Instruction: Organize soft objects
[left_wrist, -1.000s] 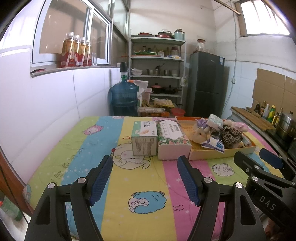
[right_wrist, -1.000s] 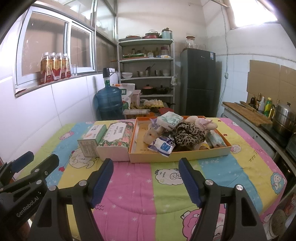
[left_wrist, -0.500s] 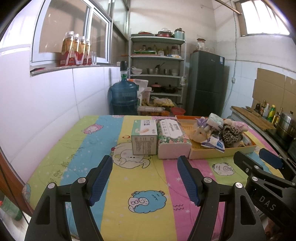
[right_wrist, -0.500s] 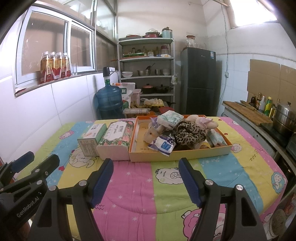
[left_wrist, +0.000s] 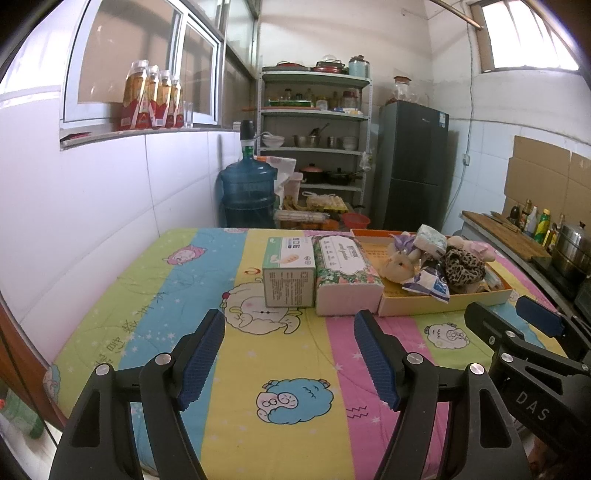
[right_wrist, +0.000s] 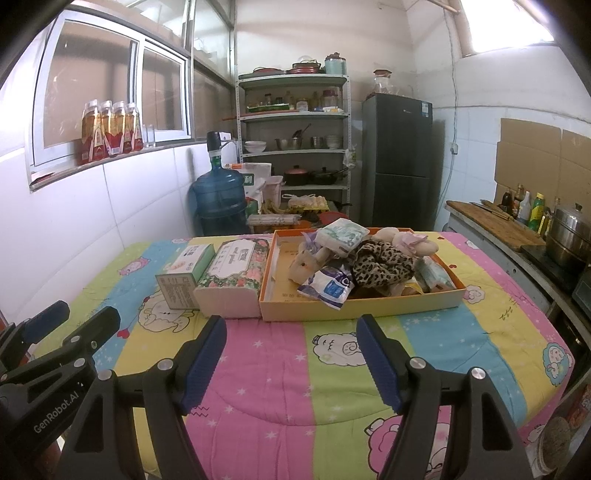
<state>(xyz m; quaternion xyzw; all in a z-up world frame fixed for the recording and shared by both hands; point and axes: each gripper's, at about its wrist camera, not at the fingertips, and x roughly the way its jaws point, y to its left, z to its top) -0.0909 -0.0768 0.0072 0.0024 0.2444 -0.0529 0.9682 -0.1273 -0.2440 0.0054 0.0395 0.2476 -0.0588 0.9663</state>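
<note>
An orange tray (right_wrist: 364, 304) (left_wrist: 443, 304) on the table holds a heap of soft things: a plush bunny (right_wrist: 306, 262) (left_wrist: 399, 266), a leopard-print cloth (right_wrist: 384, 260) (left_wrist: 463, 266), a white-and-blue packet (right_wrist: 328, 286) and tissue packs (right_wrist: 341, 230). Left of the tray lie a floral tissue pack (right_wrist: 236, 273) (left_wrist: 343, 267) and a green-white box (right_wrist: 184, 273) (left_wrist: 290, 271). My left gripper (left_wrist: 290, 354) and right gripper (right_wrist: 291, 360) are both open and empty, held above the near part of the table, well short of the objects.
The table wears a striped cartoon cloth (right_wrist: 295, 369). A tiled wall runs along the left. Behind stand a blue water jug (right_wrist: 218, 199), a metal shelf (right_wrist: 295, 147) and a dark fridge (right_wrist: 397, 158). A counter with a steel pot (right_wrist: 567, 236) is on the right.
Both grippers have drifted back slightly from the tray, so the objects look a little farther off. Nothing on the table has moved.
</note>
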